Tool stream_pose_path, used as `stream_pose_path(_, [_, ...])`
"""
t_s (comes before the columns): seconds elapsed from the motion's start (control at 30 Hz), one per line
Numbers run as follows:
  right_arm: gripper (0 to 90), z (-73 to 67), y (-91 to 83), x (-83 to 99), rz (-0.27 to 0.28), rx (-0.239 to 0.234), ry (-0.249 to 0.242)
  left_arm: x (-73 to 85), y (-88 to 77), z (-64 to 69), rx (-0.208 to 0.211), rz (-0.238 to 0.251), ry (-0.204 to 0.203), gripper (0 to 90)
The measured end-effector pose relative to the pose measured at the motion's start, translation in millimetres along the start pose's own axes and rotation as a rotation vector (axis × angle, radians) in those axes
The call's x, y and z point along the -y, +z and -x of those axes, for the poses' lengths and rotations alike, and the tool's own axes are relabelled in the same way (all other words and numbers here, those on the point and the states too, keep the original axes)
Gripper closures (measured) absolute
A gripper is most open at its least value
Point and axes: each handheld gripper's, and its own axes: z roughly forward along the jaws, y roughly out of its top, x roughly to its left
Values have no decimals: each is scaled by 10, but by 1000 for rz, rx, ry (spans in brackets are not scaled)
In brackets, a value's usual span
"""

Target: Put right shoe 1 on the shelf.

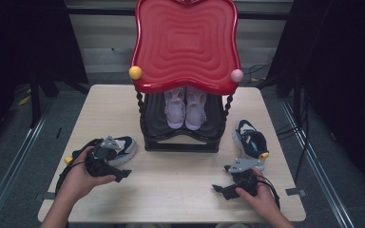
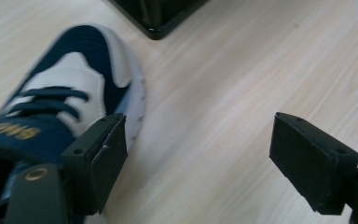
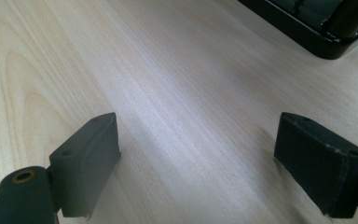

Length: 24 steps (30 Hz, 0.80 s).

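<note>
Two pale shoes (image 1: 186,107) (shelved) under tray (image 1: 185,45).

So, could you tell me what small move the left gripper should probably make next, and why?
Probably shift the left gripper sideways over the navy and white shoe. Its jaws stand open with only bare table between them, and the shoe lies just outside one jaw, so centring it would likely allow a grasp.

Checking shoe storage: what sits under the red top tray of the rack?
Under the red top tray, a pale pink pair of shoes stands on the black lower shelf; their heels are covered.
</note>
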Motion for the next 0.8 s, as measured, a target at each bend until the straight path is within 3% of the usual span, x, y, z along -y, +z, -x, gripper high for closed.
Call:
stream_pose_path(0.13, [132, 0, 0, 0, 0, 0, 0, 70, -127, -99, -36, 55, -29, 212])
stream_pose_path(0.23, [132, 0, 0, 0, 0, 0, 0, 127, -207, -159, -66, 68, -44, 216])
stream_pose_path(0.3, [132, 0, 0, 0, 0, 0, 0, 177, -296, -211, -64, 95, -64, 221])
stream_pose_path(0.4, [132, 0, 0, 0, 0, 0, 0, 246, -350, -267, -90, 79, -83, 222])
stream_pose_path(0.5, [132, 0, 0, 0, 0, 0, 0, 334, -308, -326, -119, 75, -103, 239])
stream_pose_path(0.63, [132, 0, 0, 0, 0, 0, 0, 394, -146, -349, -127, 53, -114, 293])
stream_pose_path(0.8, [132, 0, 0, 0, 0, 0, 0, 407, -23, -375, -137, 36, -98, 506])
